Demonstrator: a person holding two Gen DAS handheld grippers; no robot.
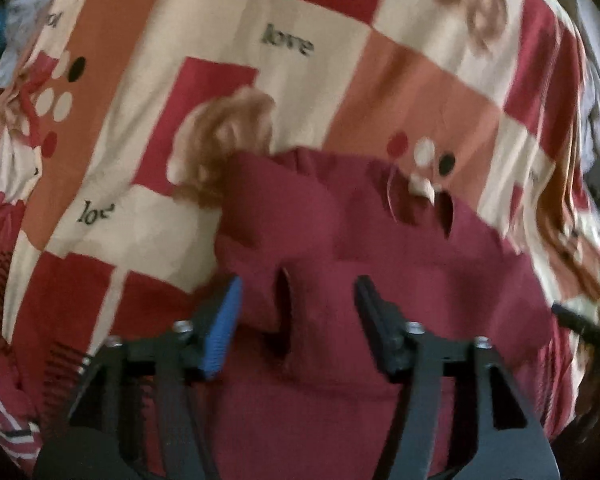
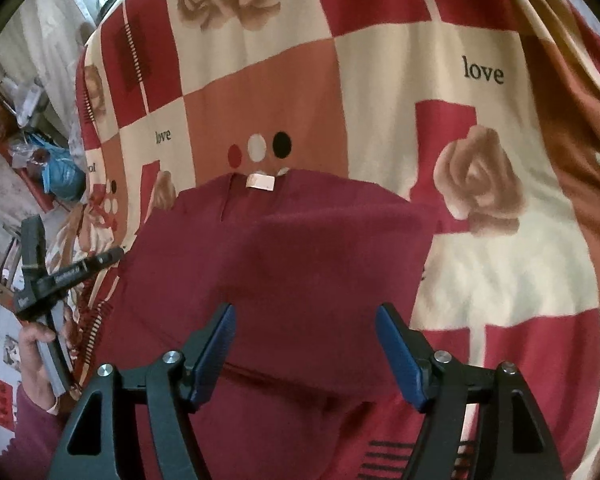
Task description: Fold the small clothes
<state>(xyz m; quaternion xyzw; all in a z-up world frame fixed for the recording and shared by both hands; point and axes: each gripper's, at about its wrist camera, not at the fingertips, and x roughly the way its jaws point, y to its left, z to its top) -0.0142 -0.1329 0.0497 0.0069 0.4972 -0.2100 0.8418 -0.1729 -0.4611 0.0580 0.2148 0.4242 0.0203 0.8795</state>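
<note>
Spread under everything is a patterned bedsheet (image 2: 480, 260) with red, cream and orange squares, roses and the word "love"; whether a bed or something else lies below it I cannot tell. On it lies the dark red garment (image 2: 284, 248), with its neck label (image 2: 260, 181) at 12 o'clock in the right view.

My right tongs (image 2: 306, 344) stand wide apart above the near part of the garment and hold nothing. My left tongs (image 1: 298, 312) are also wide, low over the cloth, with a raised fold (image 1: 284, 312) of it between the fingers. The left picture is blurred, so I cannot say if they touch it.

The risk, I think, is that the tongs catch the sheet together with the garment, because both are soft and close in colour. Then the sheet lifts and the fold goes crooked. A grip on only one layer could also let the cloth slip.

For room: the sheet is free at 12 and 3 o'clock. At 9 o'clock its edge ends near a cluttered corner (image 2: 40, 152), so I judge there is less space on that side.
</note>
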